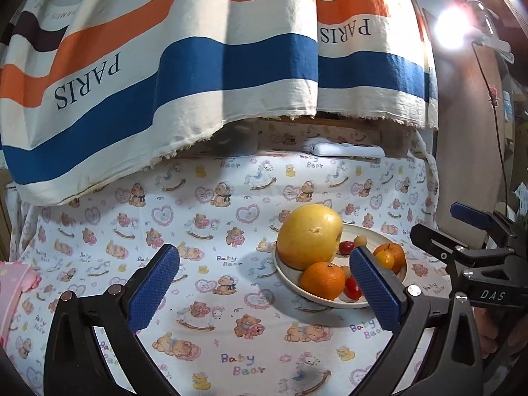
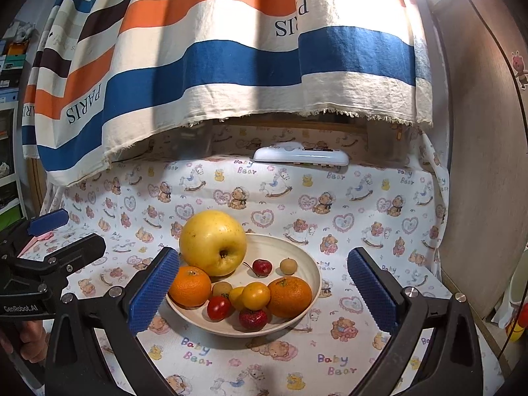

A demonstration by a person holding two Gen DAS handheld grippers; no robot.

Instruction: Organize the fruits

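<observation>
A table with a teddy-bear cloth [image 2: 363, 204] holds a bowl [image 2: 315, 274] full of fruit.

The big yellow apple [image 2: 213, 242] looks heavy, hard and smooth, so hold its round middle; the strawberry [image 2: 253, 318] squashes easily. The right gripper [image 2: 264, 292] and left gripper [image 1: 264, 288] both hang spread wide, holding nothing.

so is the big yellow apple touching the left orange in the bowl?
Touching. The right wrist view shows the yellow apple resting against the top of the left orange in the bowl, with no gap between them. Both grippers are open and clear of the fruit.
</observation>
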